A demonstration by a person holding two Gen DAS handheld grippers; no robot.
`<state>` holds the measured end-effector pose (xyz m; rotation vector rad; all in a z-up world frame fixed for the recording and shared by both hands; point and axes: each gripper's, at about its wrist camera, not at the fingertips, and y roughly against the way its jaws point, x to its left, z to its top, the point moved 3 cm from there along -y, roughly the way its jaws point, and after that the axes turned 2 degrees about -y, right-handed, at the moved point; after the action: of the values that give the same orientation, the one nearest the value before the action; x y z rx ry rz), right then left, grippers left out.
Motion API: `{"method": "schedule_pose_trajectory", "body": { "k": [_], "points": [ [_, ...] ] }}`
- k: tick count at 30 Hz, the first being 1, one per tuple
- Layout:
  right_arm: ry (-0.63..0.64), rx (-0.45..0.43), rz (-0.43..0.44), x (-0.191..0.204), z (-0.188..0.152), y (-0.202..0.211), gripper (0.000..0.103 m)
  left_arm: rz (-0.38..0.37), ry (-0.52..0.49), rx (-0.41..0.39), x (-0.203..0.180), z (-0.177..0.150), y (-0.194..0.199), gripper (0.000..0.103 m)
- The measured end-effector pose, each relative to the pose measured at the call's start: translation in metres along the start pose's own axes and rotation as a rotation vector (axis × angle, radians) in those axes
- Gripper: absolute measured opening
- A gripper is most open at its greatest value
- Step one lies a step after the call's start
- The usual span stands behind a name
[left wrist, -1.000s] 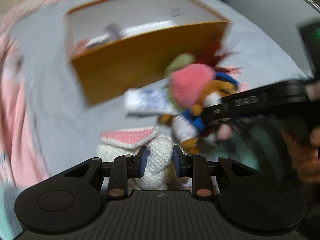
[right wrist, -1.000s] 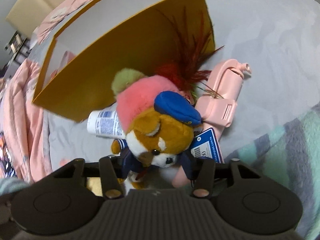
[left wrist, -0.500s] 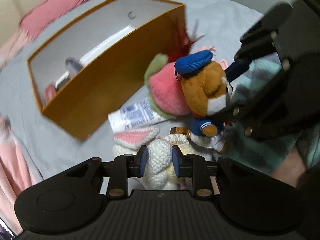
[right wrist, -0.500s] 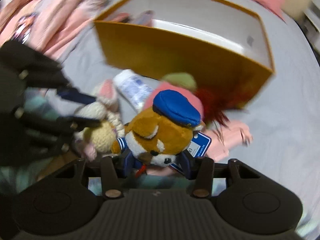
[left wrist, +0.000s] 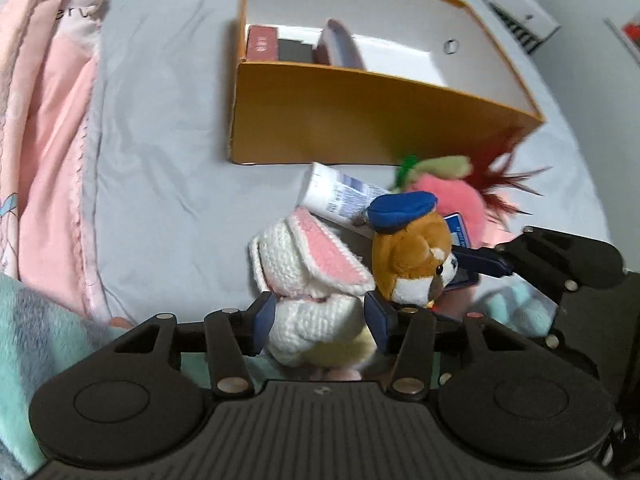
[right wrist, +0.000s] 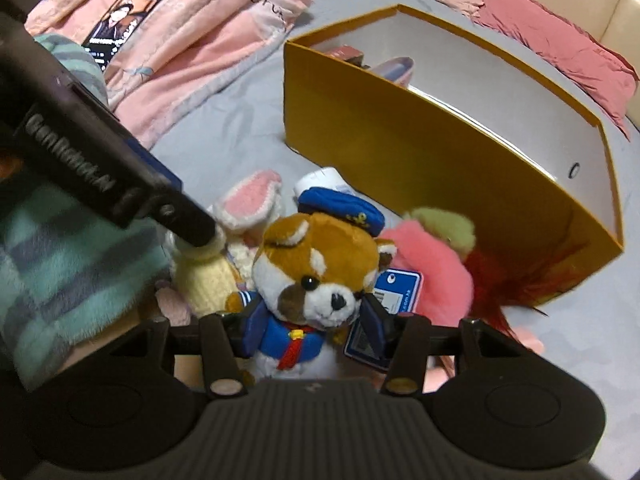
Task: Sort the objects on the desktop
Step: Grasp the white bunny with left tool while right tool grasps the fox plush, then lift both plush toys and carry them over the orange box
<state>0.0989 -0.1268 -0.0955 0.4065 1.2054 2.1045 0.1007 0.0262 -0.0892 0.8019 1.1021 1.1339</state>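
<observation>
- Left wrist view: left claw (left wrist: pixel 320 316) is pinched on the crocheted bunny (left wrist: pixel 308 280) at its body, below the pink-lined ears; the bunny is held low above the grey bed sheet (left wrist: pixel 160 140).
- Right wrist view: right claw (right wrist: pixel 310 322) is clamped on the sailor plush dog (right wrist: pixel 316 268) at the torso, under the head.
- Both toys are judged light, soft and compressible; a torso grip is preferred, since ears or the cap would let them swing.
- The orange box (right wrist: pixel 420 140) lies just beyond, open-topped and partly filled.
</observation>
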Motion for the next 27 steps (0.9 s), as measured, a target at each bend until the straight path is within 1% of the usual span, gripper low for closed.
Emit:
{"method": "schedule_pose_trajectory", "body": {
  "k": [3, 5, 7, 8, 9, 10, 12, 15, 17, 20, 22, 24, 26, 27],
  "points": [
    [-0.044, -0.028, 0.022, -0.004, 0.003, -0.006, 0.054, 0.038, -0.02, 0.05, -0.007, 0.002, -0.015, 0.059],
    [-0.073, -0.032, 0.032, -0.006, 0.001, -0.006, 0.053, 0.076, -0.04, 0.058, -0.01, 0.001, -0.021, 0.06],
    [-0.084, -0.033, 0.032, -0.006, -0.002, -0.003, 0.054, 0.085, -0.037, 0.067, -0.009, 0.0, -0.027, 0.062],
    [-0.084, -0.03, 0.023, -0.006, -0.004, -0.001, 0.055, 0.082, -0.033, 0.069, -0.008, -0.001, -0.029, 0.065],
    [-0.084, -0.026, 0.014, -0.006, -0.006, 0.002, 0.059, 0.075, -0.024, 0.074, -0.007, -0.002, -0.032, 0.068],
    [-0.09, -0.022, 0.011, -0.006, -0.008, 0.004, 0.06, 0.067, -0.017, 0.081, -0.006, -0.002, -0.034, 0.07],
    [-0.12, -0.016, 0.032, -0.008, -0.012, 0.009, 0.06, 0.053, -0.006, 0.089, -0.004, -0.004, -0.037, 0.07],
    [-0.153, -0.009, 0.072, -0.008, -0.016, 0.006, 0.06, 0.045, -0.003, 0.096, -0.004, -0.003, -0.04, 0.07],
    [-0.142, 0.0, 0.06, -0.005, -0.016, 0.0, 0.06, 0.041, -0.004, 0.097, -0.003, -0.004, -0.041, 0.07],
    [-0.108, 0.011, 0.058, 0.002, -0.013, -0.011, 0.059, 0.038, -0.005, 0.092, -0.002, -0.006, -0.041, 0.069],
    [-0.091, 0.031, 0.051, 0.007, -0.011, -0.02, 0.052, 0.038, -0.005, 0.087, -0.002, -0.007, -0.041, 0.069],
    [-0.071, 0.048, 0.025, 0.01, -0.01, -0.03, 0.053, 0.039, -0.006, 0.079, -0.001, -0.007, -0.041, 0.068],
    [-0.058, 0.066, 0.015, 0.012, -0.009, -0.036, 0.05, 0.039, -0.006, 0.072, -0.001, -0.008, -0.042, 0.067],
    [-0.059, 0.067, 0.016, 0.012, -0.009, -0.037, 0.046, 0.039, -0.008, 0.07, -0.001, -0.008, -0.042, 0.066]
  ]
}}
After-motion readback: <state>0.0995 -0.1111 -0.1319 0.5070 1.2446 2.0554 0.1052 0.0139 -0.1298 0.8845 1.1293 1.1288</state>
